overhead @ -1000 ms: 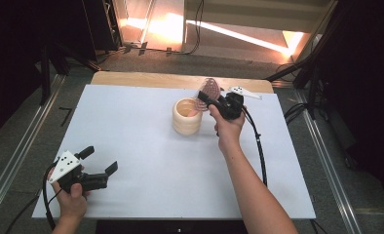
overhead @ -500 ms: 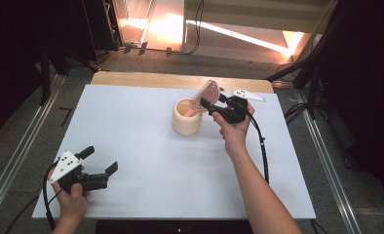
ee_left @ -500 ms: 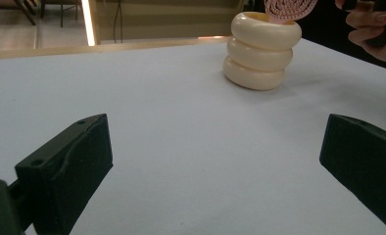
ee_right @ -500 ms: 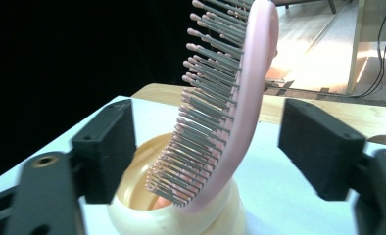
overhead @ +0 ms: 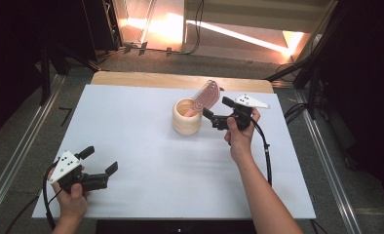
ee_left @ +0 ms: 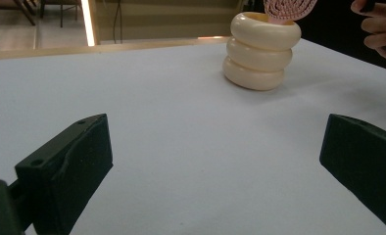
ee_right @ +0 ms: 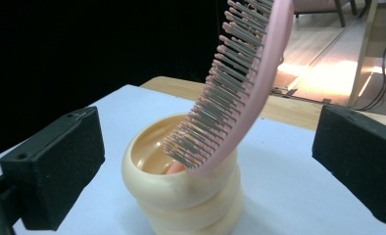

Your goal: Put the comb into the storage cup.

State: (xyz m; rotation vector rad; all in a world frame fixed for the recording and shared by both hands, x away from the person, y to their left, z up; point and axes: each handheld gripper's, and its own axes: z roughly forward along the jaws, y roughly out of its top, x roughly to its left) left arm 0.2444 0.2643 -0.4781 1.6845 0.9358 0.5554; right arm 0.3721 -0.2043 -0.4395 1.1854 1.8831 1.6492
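A cream holder [overhead: 186,117] made of three stacked rings stands at the back middle of the white tabletop. A pink hairbrush [overhead: 207,94] rests in it handle down, its bristled head leaning out to the right. My right gripper [overhead: 217,107] sits just right of the holder. Its jaws have just been opening and now stand wide apart. In the right gripper view the hairbrush [ee_right: 240,93] and holder [ee_right: 181,191] lie between the jaws of that gripper [ee_right: 208,171], touched by neither. My left gripper [overhead: 100,159] rests open near the front left corner, nothing between its jaws [ee_left: 215,166].
The white tabletop [overhead: 146,146] has a wooden strip [overhead: 180,80] along its far edge. A black cable [overhead: 265,151] trails from the right gripper across the table's right side. The holder [ee_left: 262,51] shows far off in the left gripper view, with the right hand [ee_left: 382,29] beside it.
The right gripper has let go of the hairbrush and drawn back a little to the right. The brush now leans in the holder by itself. The left hand has stayed still.
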